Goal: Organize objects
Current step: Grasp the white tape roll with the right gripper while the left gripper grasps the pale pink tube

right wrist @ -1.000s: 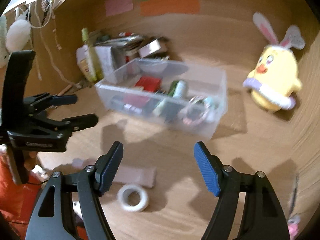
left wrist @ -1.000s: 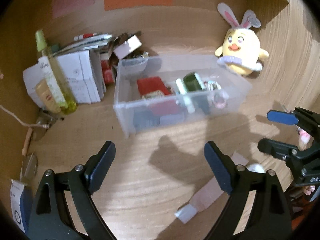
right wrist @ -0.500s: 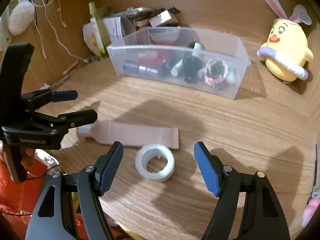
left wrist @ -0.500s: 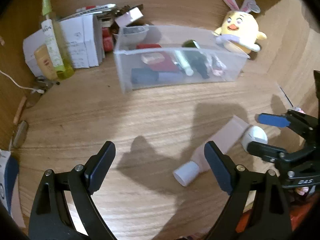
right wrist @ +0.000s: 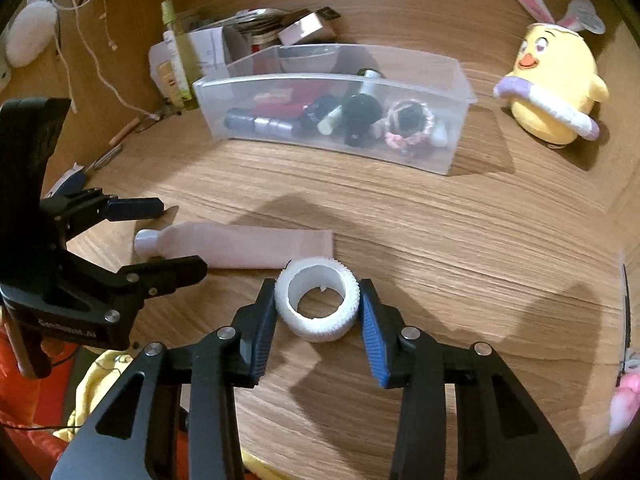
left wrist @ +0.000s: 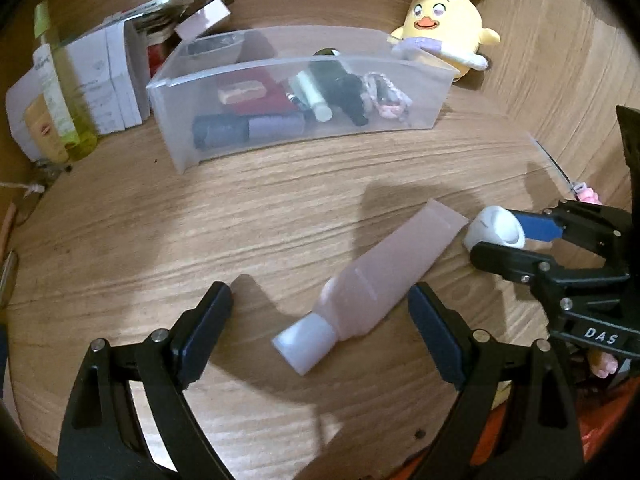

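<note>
A white tape roll [right wrist: 317, 304] lies on the wooden table between the fingers of my right gripper [right wrist: 318, 307], which touch or nearly touch its sides; it also shows in the left wrist view [left wrist: 495, 227]. A pale pink tube [left wrist: 376, 276] with a white cap lies next to it, also in the right wrist view [right wrist: 240, 245]. My left gripper [left wrist: 320, 330] is open, with the tube's cap end between its fingers. A clear plastic bin [left wrist: 180, 148] holding several small items stands behind, also in the right wrist view [right wrist: 456, 152].
A yellow plush chick [right wrist: 554, 92] sits to the right of the bin. White boxes [left wrist: 100, 76], a green bottle [left wrist: 60, 80] and papers stand to its left. A cord [right wrist: 100, 80] hangs on the left wall. A pink item [right wrist: 624, 404] lies at the far right.
Both grippers have moved down and forward to the table. My right gripper has closed in around the tape roll. My left gripper has come down over the tube's cap end.
</note>
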### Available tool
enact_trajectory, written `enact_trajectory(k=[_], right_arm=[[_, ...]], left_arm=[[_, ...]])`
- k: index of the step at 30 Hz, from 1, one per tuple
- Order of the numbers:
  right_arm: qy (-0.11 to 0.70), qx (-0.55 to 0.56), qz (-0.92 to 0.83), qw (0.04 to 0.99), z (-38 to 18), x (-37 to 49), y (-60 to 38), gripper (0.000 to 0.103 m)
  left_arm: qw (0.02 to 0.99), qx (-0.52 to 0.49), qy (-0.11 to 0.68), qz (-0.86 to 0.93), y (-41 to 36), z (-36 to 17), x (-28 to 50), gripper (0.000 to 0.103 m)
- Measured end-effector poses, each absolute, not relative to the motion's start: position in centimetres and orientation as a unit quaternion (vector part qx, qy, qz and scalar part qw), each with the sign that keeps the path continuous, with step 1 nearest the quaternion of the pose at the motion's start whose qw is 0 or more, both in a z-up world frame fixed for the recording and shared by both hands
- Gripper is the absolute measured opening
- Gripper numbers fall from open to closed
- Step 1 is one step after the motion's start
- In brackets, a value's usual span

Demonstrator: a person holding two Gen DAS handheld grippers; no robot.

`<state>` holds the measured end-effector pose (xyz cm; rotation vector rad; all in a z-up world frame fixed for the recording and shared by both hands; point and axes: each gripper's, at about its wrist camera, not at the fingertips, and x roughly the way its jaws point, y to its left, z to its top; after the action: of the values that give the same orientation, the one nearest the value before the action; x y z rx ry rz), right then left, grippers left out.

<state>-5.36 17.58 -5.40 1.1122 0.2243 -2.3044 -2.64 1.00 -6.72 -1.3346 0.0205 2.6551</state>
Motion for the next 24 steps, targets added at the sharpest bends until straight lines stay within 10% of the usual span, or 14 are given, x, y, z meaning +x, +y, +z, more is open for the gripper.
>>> enact_trajectory(k=[10, 24], right_arm=[[0.063, 0.413, -0.868, 0.267, -4.8, -6.3, 18.9, 0.036], [0.055, 0.408, -0.870, 0.273, -4.6, -6.7, 19.0, 0.036]], left_arm=[[0.123, -0.435, 0.030, 0.891, 3.3, -6.6, -3.1, 0.067], [0.132, -0.432, 0.007, 0.892, 3.2, -6.0, -2.9, 0.005]])
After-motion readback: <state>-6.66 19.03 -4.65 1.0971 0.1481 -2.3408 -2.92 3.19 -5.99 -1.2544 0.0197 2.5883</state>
